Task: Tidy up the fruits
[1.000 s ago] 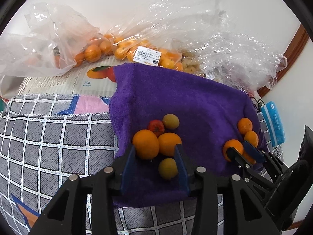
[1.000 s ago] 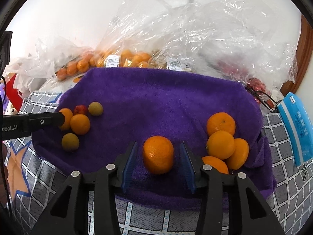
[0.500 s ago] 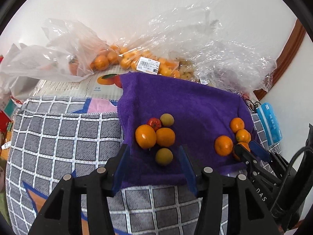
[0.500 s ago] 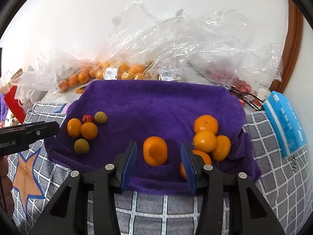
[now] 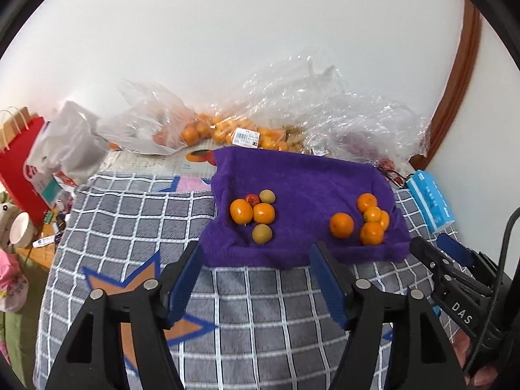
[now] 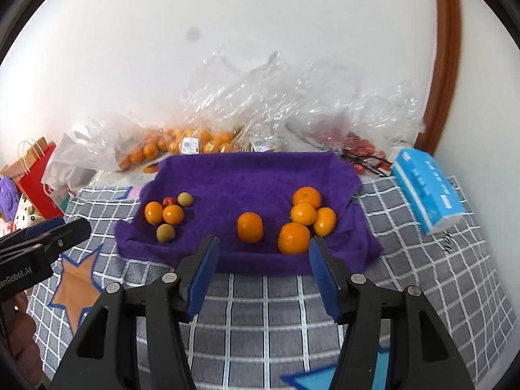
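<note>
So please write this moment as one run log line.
left claw: open, empty | right claw: open, empty | lone orange: on purple towel

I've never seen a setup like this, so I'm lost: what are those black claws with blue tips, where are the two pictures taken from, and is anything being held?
Each claw is a hand-held gripper with a camera behind it looking along its two fingers. One picture looks over the left gripper, the other over the right gripper. Both have just been opening and hold nothing. Ahead, a purple towel lies on a checked blanket. It carries a mixed fruit cluster, a lone orange and an orange pile. Bagged fruit sits behind.
</note>
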